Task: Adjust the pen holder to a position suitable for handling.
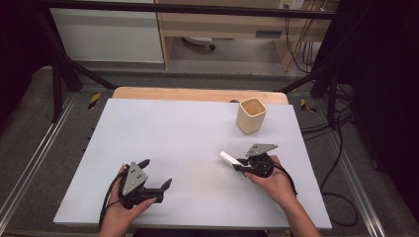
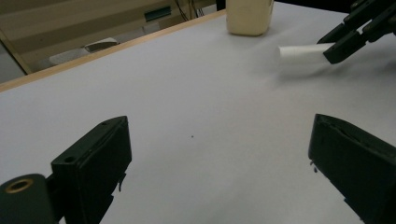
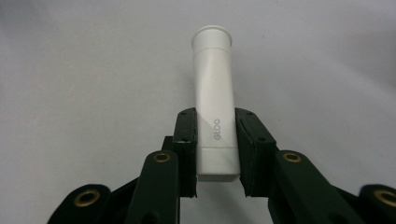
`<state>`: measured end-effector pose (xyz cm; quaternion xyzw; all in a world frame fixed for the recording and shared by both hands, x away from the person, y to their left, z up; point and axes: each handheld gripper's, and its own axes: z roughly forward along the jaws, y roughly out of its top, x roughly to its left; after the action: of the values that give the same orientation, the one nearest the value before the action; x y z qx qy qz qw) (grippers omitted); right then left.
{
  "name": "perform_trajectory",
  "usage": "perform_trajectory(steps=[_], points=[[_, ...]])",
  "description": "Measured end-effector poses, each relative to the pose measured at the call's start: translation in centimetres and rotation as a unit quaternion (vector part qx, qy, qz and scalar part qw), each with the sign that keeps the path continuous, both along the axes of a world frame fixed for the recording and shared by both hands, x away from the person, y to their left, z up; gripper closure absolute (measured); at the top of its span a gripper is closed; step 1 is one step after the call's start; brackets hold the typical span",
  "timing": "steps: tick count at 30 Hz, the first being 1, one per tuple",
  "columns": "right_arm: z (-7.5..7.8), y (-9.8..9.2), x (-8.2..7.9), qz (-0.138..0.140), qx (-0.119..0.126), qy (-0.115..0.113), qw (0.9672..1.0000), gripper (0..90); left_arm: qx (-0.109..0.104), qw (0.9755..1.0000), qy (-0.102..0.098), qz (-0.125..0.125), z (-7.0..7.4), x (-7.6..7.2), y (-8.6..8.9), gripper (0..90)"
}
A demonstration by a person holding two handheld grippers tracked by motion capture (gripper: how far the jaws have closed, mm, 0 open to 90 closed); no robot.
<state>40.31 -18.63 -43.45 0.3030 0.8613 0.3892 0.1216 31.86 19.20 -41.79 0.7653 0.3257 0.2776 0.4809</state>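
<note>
Left gripper (image 1: 157, 174): nearest the camera, at the near left of the desk, held in the left hand (image 1: 121, 210); a grey three-cornered plate sits on top. Its fingers (image 2: 93, 158) stand wide apart with nothing between them; in the left gripper view bare sheet shows in the gap.

Right gripper (image 1: 238, 164): at the near right, held in the right hand (image 1: 276, 185), pointing left and slightly away from the person. Its fingers (image 3: 187, 135) are closed on the sides of the tube, one pad pressed against each flank.

Tube (image 3: 215, 102): white, slender, with a flared cap at the far end and the word "GLOO" printed on its body. It is gripped near its flat tail end, and most of its length juts out past the fingertips. In the high view the tube (image 1: 228, 158) points left of the gripper; whether its cap end touches the sheet cannot be told. In the left gripper view the tube (image 2: 303, 51) appears at upper right.

Cup (image 1: 251, 115): cream, squarish, upright and open-topped, on the far right part of the desk, well apart from both grippers and beyond the right one.

Desk (image 1: 188, 138): covered by a pale grey sheet; a wooden edge shows along the far side.

Cables (image 1: 341, 192): black, lying on the floor to the right of the desk.
</note>
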Motion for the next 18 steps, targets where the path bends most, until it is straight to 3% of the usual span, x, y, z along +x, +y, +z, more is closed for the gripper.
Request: perform_trajectory(steps=[3, 7, 11, 14, 18], points=[[0.1, 0.7, 0.1, 0.0, -0.006, 0.011, 0.9999, 71.1, -0.001, 1.0, 0.004, -0.006, 0.4, 0.8, -1.1, 7.7], [0.3, 1.4, 0.3, 0.0, -0.002, 0.018, 0.9998, 71.1, 0.008, 0.9996, -0.008, -0.025, 1.1, 1.7, -3.1, 7.9], [0.0, 2.2, -0.6, 0.012, 0.003, 0.023, 0.9996, 71.0, -0.002, 0.9995, -0.008, -0.031, 0.5, 2.1, -4.4, 8.8], [-0.1, 2.6, -1.1, 0.023, -0.004, 0.026, 0.9994, 71.0, 0.017, 0.9991, 0.0, -0.04, -0.5, 1.6, -5.0, 9.0], [0.0, 3.4, -1.6, 0.036, -0.01, 0.026, 0.999, 71.0, 0.044, 0.997, -0.007, -0.064, -0.9, 0.5, -5.8, 8.9]])
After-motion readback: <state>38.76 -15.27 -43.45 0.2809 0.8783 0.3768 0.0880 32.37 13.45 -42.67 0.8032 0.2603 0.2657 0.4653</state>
